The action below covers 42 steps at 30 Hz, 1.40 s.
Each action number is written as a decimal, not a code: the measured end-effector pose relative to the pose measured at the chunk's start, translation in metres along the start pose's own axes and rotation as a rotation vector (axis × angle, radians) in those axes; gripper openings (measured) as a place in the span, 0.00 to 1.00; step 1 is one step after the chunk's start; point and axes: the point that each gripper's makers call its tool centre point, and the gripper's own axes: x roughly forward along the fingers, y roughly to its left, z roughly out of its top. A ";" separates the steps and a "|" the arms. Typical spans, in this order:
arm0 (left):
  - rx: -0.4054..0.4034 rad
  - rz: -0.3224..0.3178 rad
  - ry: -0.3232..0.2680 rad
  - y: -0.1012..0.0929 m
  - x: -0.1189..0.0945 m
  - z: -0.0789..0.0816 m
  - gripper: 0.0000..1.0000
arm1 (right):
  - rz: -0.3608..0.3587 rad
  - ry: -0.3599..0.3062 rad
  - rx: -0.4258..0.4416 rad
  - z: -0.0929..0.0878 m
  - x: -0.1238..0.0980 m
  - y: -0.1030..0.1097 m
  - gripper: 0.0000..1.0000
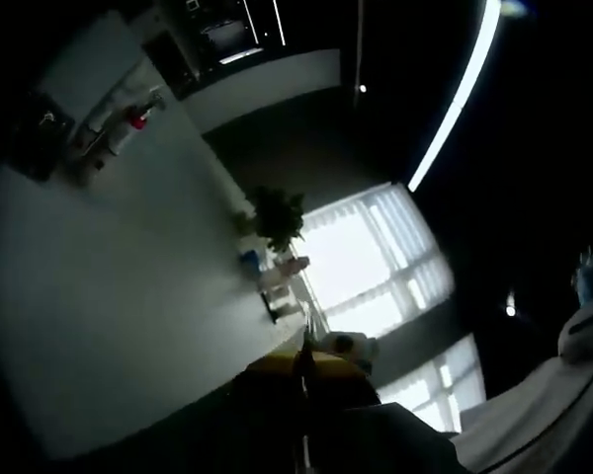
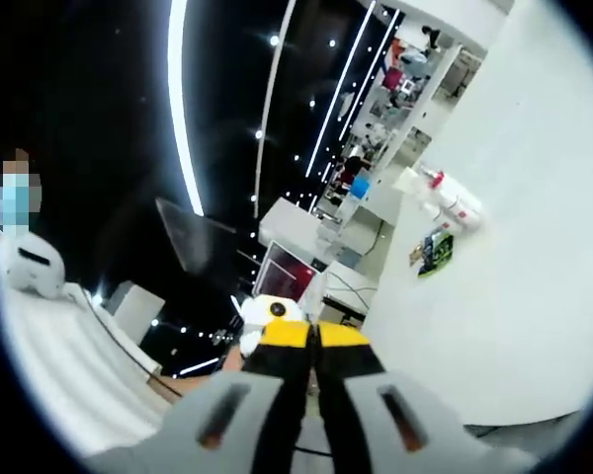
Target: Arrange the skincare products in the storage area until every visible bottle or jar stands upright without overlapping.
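No writing could be read in either view; labels were too small and blurred.

In the left gripper view, the left gripper point(image 1: 304, 370) rose dark from the bottom edge, its yellow-tipped jaws pressed together with nothing between them. The view was rolled hard, so a white table point(image 1: 109, 296) ran slantwise across the left side. At the table's far end, near a bright window point(image 1: 371, 262), stood a plant point(image 1: 277, 217) and, just beside it, a small cluster of bottles point(image 1: 277, 272); they looked upright relative to the tabletop, though their shapes were too dim to tell apart. A red-capped item point(image 1: 138, 118) sat on a shelf well apart from them. A light strip point(image 1: 460, 94) crossed the dark ceiling.

In the right gripper view, the right gripper point(image 2: 311, 346) pointed up and away from the table, its grey jaws with yellow and black tips closed against each other, gripping nothing. A white bottle point(image 2: 453, 202) with a red cap lay tilted in this rolled view beside a white surface point(image 2: 504, 296), near a dark card point(image 2: 435, 252). A person point(image 2: 20, 247) in white stood at the left.
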 end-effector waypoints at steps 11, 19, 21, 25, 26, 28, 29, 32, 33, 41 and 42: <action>-0.023 -0.021 0.053 0.003 0.010 0.001 0.01 | -0.039 -0.070 0.009 0.014 -0.017 -0.008 0.04; -0.033 0.003 0.049 0.008 0.013 -0.002 0.06 | -0.061 -0.123 -0.012 0.024 -0.022 -0.013 0.02; -0.032 0.005 0.053 0.008 0.012 -0.002 0.03 | -0.063 -0.128 -0.006 0.025 -0.022 -0.013 0.02; -0.017 -0.006 0.074 0.007 0.008 -0.003 0.01 | -0.063 -0.113 -0.015 0.023 -0.021 -0.014 0.02; -0.022 -0.001 0.074 0.008 0.007 -0.003 0.01 | -0.058 -0.112 -0.012 0.022 -0.020 -0.014 0.02; -0.027 0.011 0.075 0.011 0.006 -0.003 0.01 | -0.074 -0.106 -0.024 0.020 -0.017 -0.016 0.04; -0.030 0.015 0.075 0.012 0.006 -0.003 0.01 | -0.089 -0.103 -0.036 0.019 -0.017 -0.019 0.08; -0.044 0.032 0.067 0.018 0.001 0.000 0.01 | -0.108 -0.093 -0.048 0.016 -0.017 -0.022 0.16; -0.047 0.033 0.068 0.019 0.001 0.000 0.01 | -0.112 -0.088 -0.050 0.015 -0.017 -0.022 0.16; -0.085 0.018 0.138 0.032 0.014 -0.010 0.01 | -0.256 -0.121 -0.126 0.015 -0.046 -0.031 0.25; -0.084 0.009 0.145 0.032 0.017 -0.011 0.01 | -0.276 -0.133 -0.137 0.016 -0.051 -0.032 0.27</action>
